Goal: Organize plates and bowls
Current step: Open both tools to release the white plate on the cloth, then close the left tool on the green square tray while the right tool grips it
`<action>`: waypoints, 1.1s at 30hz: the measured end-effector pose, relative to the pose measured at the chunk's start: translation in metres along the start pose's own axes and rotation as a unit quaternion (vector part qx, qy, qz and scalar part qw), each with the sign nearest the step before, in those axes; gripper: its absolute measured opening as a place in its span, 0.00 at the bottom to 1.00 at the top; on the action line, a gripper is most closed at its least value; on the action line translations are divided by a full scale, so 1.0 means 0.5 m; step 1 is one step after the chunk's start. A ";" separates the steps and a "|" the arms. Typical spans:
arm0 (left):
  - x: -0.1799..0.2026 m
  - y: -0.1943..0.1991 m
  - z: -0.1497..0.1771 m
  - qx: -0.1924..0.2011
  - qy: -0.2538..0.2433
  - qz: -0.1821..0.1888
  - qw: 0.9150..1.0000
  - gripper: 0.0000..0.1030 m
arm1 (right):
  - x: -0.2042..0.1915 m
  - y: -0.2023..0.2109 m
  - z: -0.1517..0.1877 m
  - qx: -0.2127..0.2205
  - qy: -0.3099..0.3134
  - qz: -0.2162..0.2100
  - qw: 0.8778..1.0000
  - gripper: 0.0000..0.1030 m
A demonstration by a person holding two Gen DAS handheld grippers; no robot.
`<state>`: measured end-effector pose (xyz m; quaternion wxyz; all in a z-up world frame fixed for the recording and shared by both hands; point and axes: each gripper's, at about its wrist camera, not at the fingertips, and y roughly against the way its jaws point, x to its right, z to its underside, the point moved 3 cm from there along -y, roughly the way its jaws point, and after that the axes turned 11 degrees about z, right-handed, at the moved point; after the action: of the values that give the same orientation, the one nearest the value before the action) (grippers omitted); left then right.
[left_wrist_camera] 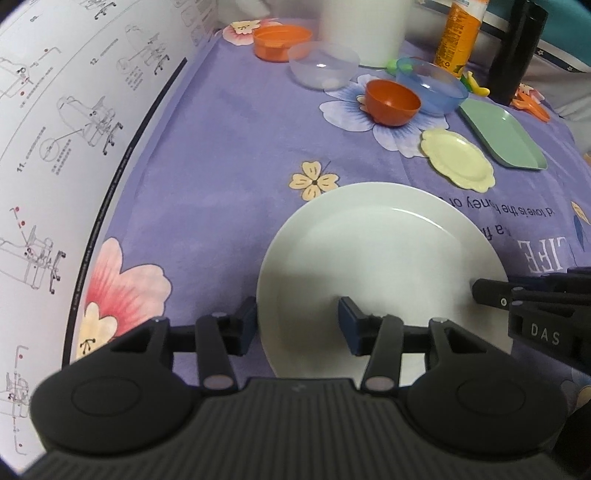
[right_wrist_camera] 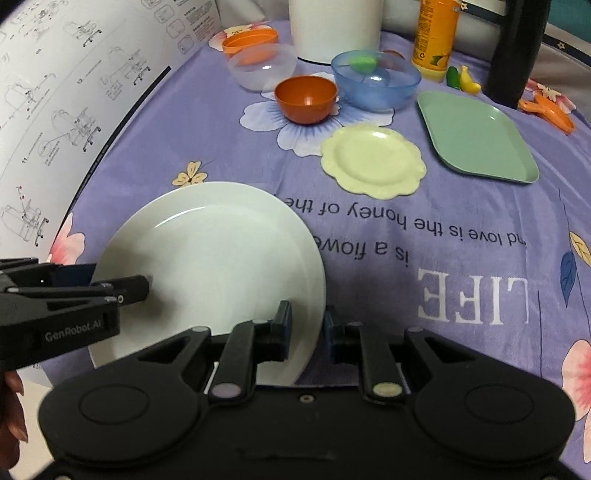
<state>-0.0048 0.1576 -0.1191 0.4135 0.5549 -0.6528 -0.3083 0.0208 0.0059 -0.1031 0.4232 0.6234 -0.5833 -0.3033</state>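
Observation:
A large white plate (left_wrist_camera: 384, 258) is held tilted above the purple cloth. My left gripper (left_wrist_camera: 297, 321) straddles its left rim, jaws wide with one finger under and one over it. My right gripper (right_wrist_camera: 306, 325) is shut on the plate's (right_wrist_camera: 210, 254) right rim. Further back lie a yellow scalloped plate (right_wrist_camera: 373, 158), a green rectangular tray (right_wrist_camera: 476, 136), an orange bowl (right_wrist_camera: 306, 98), a blue bowl (right_wrist_camera: 375, 83) and a clear bowl (right_wrist_camera: 262, 70). A second orange bowl (right_wrist_camera: 251, 40) sits behind the clear one.
A large printed instruction sheet (left_wrist_camera: 55, 147) rises along the left side. A white cylinder (right_wrist_camera: 334, 26), an orange bottle (right_wrist_camera: 434, 37) and a black bottle (right_wrist_camera: 515, 48) stand at the back. Small toy fruit (right_wrist_camera: 463, 79) and an orange clip (right_wrist_camera: 546, 110) lie at the back right.

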 end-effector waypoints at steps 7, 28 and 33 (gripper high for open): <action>0.007 0.006 0.005 0.010 0.000 -0.001 1.000 0.84 | 0.006 0.006 0.003 0.002 -0.001 0.002 1.000 0.71; 0.068 0.076 -0.092 0.082 0.025 0.005 0.996 1.00 | 0.167 0.064 -0.015 0.035 -0.121 -0.016 0.992 1.00; 0.112 0.061 -0.116 0.083 0.010 0.013 0.996 1.00 | 0.226 0.058 -0.014 0.038 -0.151 -0.009 0.988 1.00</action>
<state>0.0295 0.1120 -0.0544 0.3765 0.5819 -0.6791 -0.2416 0.0287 -0.1029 -0.0612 0.3036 0.5912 -0.6459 -0.3758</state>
